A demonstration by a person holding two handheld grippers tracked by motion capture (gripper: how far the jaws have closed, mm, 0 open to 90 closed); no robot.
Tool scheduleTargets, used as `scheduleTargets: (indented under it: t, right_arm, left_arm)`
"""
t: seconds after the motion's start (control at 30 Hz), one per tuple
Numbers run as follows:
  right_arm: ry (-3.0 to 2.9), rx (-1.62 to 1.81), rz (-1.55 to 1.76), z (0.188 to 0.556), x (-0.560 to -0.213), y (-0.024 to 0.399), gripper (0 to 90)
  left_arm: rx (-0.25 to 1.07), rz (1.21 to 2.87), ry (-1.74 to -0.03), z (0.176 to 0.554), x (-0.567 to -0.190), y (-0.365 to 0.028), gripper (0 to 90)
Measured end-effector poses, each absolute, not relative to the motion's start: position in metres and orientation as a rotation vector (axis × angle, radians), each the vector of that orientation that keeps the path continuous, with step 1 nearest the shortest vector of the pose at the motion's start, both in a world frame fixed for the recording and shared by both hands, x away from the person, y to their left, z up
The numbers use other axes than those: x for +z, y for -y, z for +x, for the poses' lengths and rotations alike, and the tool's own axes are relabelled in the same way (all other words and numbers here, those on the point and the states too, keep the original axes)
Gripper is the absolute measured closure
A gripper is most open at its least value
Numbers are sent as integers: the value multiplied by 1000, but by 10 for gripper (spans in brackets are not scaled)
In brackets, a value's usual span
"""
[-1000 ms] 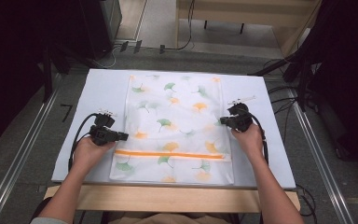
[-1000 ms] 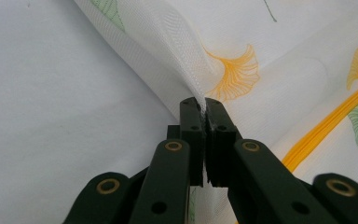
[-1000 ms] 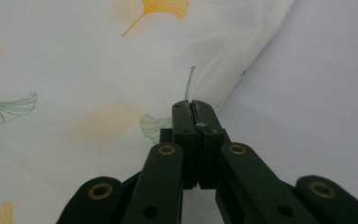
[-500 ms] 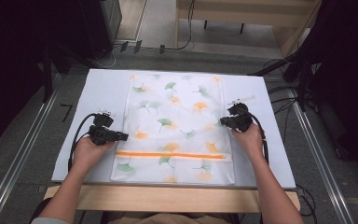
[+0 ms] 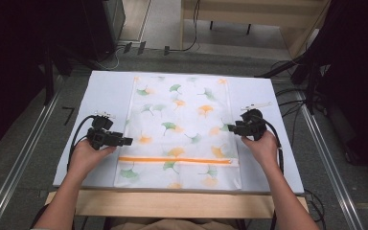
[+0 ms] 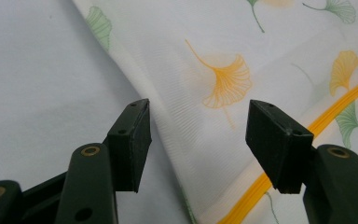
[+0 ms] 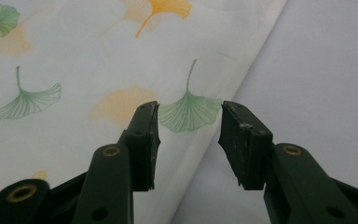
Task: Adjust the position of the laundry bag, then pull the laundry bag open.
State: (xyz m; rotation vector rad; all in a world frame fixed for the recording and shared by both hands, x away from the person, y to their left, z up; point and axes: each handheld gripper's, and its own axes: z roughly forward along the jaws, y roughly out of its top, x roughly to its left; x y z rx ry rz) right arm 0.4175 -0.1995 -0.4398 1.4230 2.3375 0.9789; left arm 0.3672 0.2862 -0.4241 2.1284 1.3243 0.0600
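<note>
A white cloth bag [image 5: 179, 132] printed with green and orange ginkgo leaves lies flat in the middle of the pale table [image 5: 110, 91], its long sides running from near to far; an orange zip [image 5: 175, 160] crosses it from left to right close to its near end. The left hand-held gripper [image 5: 127, 141] sits at the bag's left edge, just on the far side of the zip, pointing right; its jaws have just been opening and now stand spread wide; in the left gripper view [image 6: 198, 140] the bag's edge runs between them, lying flat on the table with neither pad pressing on it. The right hand-held gripper [image 5: 232, 128] sits at the bag's right edge, a little farther from the person than the left one, pointing left; its jaws too have just been opening and stand partly spread; in the right gripper view [image 7: 189, 140] the bag's right edge and a green leaf print [image 7: 189, 112] lie between them, not pinched. Each gripper is held in one of the person's hands, with the forearms coming in from the near side; black cables trail from both.
</note>
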Motion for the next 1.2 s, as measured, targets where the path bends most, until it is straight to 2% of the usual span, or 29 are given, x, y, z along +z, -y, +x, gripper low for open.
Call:
scheduleTargets:
  t: [0.67,0.77,0.8,0.83,0.87,0.97,1.2]
  right_arm:
    - [-2353,1055,1432,360,-437,217,658]
    - [-2370,1060,1434,349,-438,219,737]
    - [-2370,1060,1434,349,-438,219,737]
    - [-2387,1057,1444,344,-439,218,800]
    - [-2387,1057,1444,344,-439,218,800]
    - [-2413,1035,1460,340,-443,217,895]
    - [-2453,1031,1501,336,-453,216,900]
  left_arm:
    - [50,2158,-1223,366,-415,-264,381]
    - [57,2171,-1193,368,-413,-257,380]
    - [57,2171,-1193,368,-413,-257,381]
    - [58,2170,-1185,369,-413,-255,380]
    - [58,2170,-1185,369,-413,-255,380]
    - [54,2171,-1164,372,-412,-250,380]
    - [52,2183,-1137,376,-412,-240,376]
